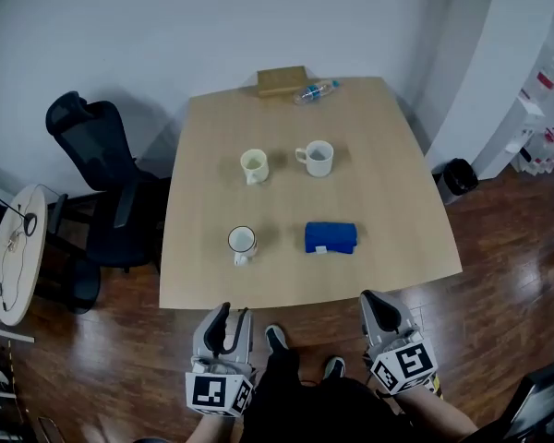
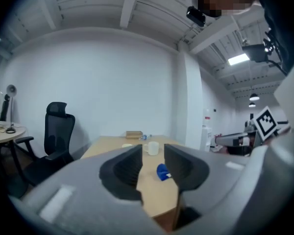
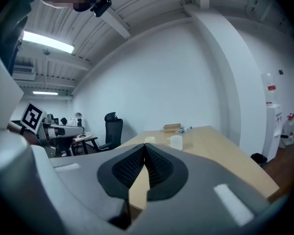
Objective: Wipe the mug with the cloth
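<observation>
Mug nearest me, white with a dark rim, stands on the wooden table to the left of the folded blue cloth, with a gap between them. Neither of my grippers touches them.

Closest to me, both grippers hang off the table's near edge, over the dark wood floor. The left gripper has its jaws partly apart with nothing between the pads; through the gap I see only the tabletop and the cloth beyond. The right gripper has its jaws pressed together, empty. Each carries a cube with black-and-white square markers, which hold patterns and no lettering.

The cloth shows a small white tag on its near side; I cannot read any print on it.

Farther back stand a cream mug and a white mug, side by side and apart. At the far edge lies a brown box, and just beside it a clear bottle on its side with a bluish label too small to read.

A black office chair stands left of the table.
</observation>
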`<state>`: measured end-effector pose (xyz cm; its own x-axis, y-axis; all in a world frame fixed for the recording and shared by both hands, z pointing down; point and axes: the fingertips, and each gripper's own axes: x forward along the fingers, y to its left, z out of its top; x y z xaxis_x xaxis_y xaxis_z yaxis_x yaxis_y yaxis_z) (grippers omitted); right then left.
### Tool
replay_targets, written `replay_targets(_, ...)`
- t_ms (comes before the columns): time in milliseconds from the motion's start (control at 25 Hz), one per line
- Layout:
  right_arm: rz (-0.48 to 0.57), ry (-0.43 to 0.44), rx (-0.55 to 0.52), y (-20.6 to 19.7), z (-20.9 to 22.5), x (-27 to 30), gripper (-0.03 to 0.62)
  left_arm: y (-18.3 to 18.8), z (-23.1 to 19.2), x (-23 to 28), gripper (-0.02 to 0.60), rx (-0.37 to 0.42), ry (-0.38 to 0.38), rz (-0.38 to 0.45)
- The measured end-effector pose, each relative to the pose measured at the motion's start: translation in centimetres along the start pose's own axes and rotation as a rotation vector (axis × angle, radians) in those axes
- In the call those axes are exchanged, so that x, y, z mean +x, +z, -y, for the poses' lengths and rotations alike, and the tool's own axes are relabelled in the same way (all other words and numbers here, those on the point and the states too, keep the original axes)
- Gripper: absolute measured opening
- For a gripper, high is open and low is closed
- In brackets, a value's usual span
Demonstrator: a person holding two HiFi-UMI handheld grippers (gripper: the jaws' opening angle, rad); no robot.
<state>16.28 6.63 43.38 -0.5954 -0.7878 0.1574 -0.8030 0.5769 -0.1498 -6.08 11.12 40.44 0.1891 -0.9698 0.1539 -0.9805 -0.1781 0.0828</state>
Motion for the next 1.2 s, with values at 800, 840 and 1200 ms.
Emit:
replay_targets(800, 0.071, -0.054, -0.127, 1.9, -3.8, -3.8, 0.005, -3.5, 4.9, -5.3, 0.138, 0.067, -0.179, -0.052)
replay_targets(840, 0.073, -0.054, -0.131, 2.0, -4.0, -3.8, 0.005, -3.7, 4.5, -5.4, 0.137, 0.063, -0.177, -0.05)
replay_targets(1200, 0.046, -0.056, -0.14, 1.3, -4.9, -3.8, 0.005, -2.8, 3.5, -5.4, 0.138, 0.038, -0.186, -0.048)
